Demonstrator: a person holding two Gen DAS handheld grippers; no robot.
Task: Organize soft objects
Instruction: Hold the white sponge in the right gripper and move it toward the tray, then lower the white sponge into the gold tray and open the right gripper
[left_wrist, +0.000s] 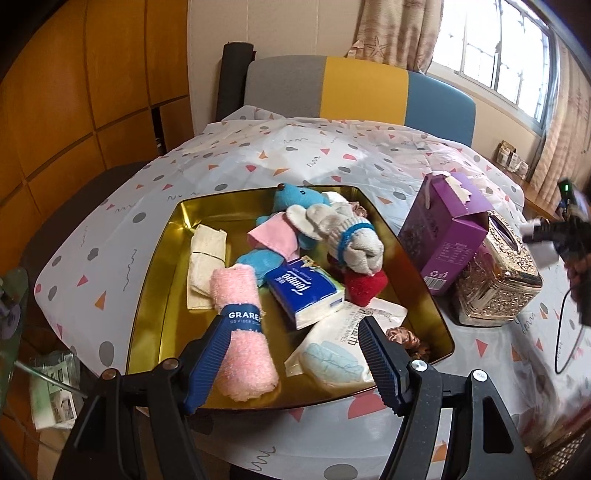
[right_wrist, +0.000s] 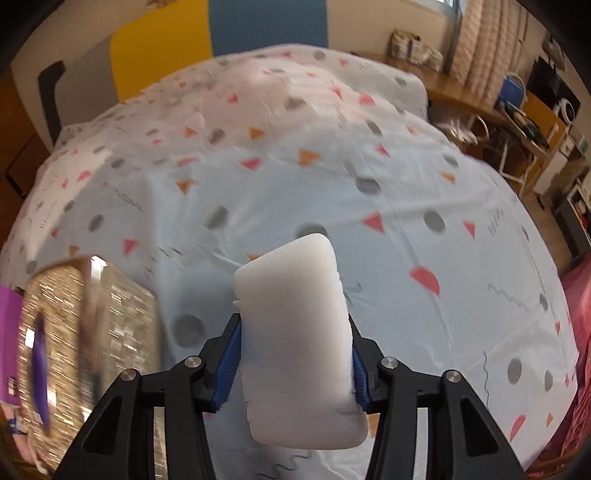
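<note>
A gold tray (left_wrist: 162, 258) on the table holds soft things: a blue plush elephant (left_wrist: 295, 195), a rolled grey sock (left_wrist: 354, 240), a pink cloth (left_wrist: 275, 236), a Tempo tissue pack (left_wrist: 306, 291), a red plush piece (left_wrist: 364, 286), a wipes pack (left_wrist: 340, 350), a cream folded cloth (left_wrist: 205, 266) and a rolled pink towel (left_wrist: 240, 332). My left gripper (left_wrist: 293, 319) hangs open over the tray's near side, its left finger beside the towel. My right gripper (right_wrist: 293, 325) is shut on a white foam block (right_wrist: 295, 288) above the patterned tablecloth (right_wrist: 332, 166). It shows blurred at the right edge (left_wrist: 554, 236).
A purple carton (left_wrist: 443, 236) and an ornate gold tissue box (left_wrist: 498, 280) stand right of the tray; the tissue box (right_wrist: 92, 350) is at the lower left of the right wrist view. A brown scrunchie (left_wrist: 404, 338) lies in the tray's near right corner. A striped chair back (left_wrist: 362, 85) is behind the table.
</note>
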